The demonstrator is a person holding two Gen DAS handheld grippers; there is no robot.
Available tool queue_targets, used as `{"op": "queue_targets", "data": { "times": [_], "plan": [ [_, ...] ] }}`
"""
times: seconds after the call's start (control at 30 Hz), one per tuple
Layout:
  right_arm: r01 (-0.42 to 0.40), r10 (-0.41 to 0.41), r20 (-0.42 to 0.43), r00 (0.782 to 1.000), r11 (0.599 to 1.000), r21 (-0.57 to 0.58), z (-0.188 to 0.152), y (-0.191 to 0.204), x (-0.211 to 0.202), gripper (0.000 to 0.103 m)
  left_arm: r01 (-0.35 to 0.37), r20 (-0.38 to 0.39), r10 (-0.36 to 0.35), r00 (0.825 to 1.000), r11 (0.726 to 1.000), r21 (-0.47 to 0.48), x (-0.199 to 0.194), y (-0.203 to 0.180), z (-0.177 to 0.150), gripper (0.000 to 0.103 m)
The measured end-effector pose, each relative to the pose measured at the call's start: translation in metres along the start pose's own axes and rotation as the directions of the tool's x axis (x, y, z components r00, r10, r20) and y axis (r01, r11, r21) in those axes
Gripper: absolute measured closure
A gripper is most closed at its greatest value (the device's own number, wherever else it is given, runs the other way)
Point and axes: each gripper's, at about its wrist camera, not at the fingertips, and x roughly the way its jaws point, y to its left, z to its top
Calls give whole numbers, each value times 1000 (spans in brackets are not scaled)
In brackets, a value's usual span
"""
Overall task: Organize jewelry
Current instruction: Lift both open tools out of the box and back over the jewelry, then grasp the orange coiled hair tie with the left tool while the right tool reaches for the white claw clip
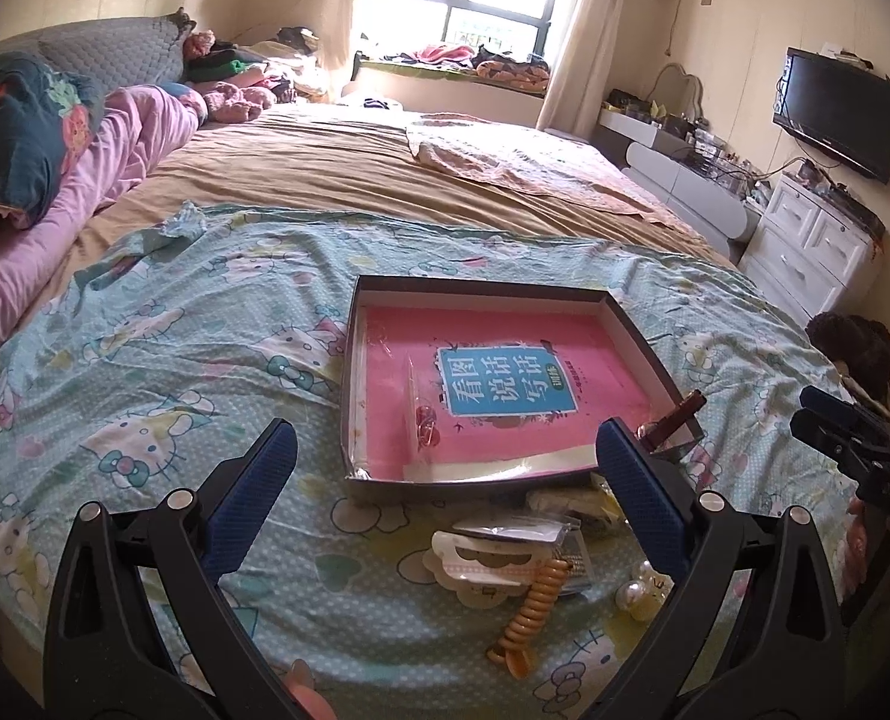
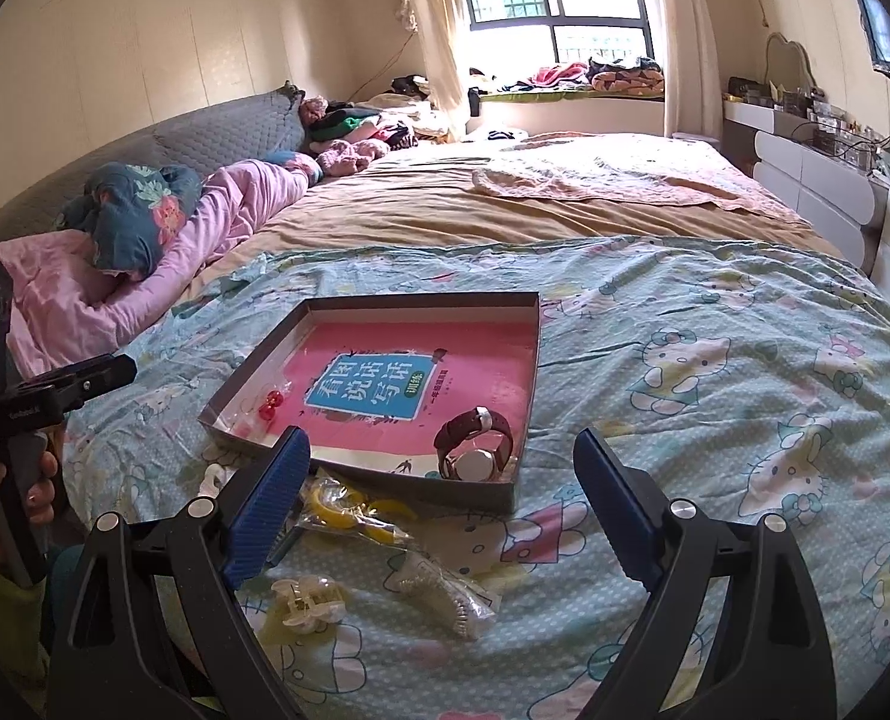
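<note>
- My left gripper [image 1: 445,450] hangs over the Hello Kitty sheet [image 1: 162,360], blue fingers [image 1: 264,480] spread wide, nothing between them.
- Dead ahead sits the shallow box [image 1: 481,294], with a pink book [image 1: 505,384] lying flat inside it.
- There's a small clear bag with red beads [image 1: 425,417] on the book, toward the box's near left.
- At the box's near right corner I see a watch [image 1: 676,420], partly hidden behind my right finger.
- Nearer to me on the sheet: a white hair clip [image 1: 481,564], an orange coil band [image 1: 535,612], pearl beads [image 1: 643,591], all close together.
- The other gripper [image 1: 853,438] shows at the far right edge; I can't tell how its jaws stand.
</note>
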Motion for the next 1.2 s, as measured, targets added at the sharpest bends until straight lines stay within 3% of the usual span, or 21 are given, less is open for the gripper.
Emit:
{"op": "queue_targets", "data": {
  "times": [0.43,0.83,0.9,1.07,1.2],
  "plan": [
    [-45,43,-45,998,998,-50,-19,16,0,14,14,-69,-10,998,998,55,4,-19,-30,10],
    [-101,88,-126,988,989,-105,-39,35,11,14,41,-173,-27,985,996,77,16,-25,-63,10],
    [-112,96,-142,985,988,-109,-42,38,14,14,54,-193,-37,981,995,84,19,-26,-68,15],
    [-143,122,-177,977,983,-112,-51,44,18,14,105,-251,-77,965,990,99,28,-30,-79,48],
    [-156,130,-203,971,981,-115,-58,46,20,14,135,-289,-101,952,986,101,34,-34,-87,55]
  ]
}}
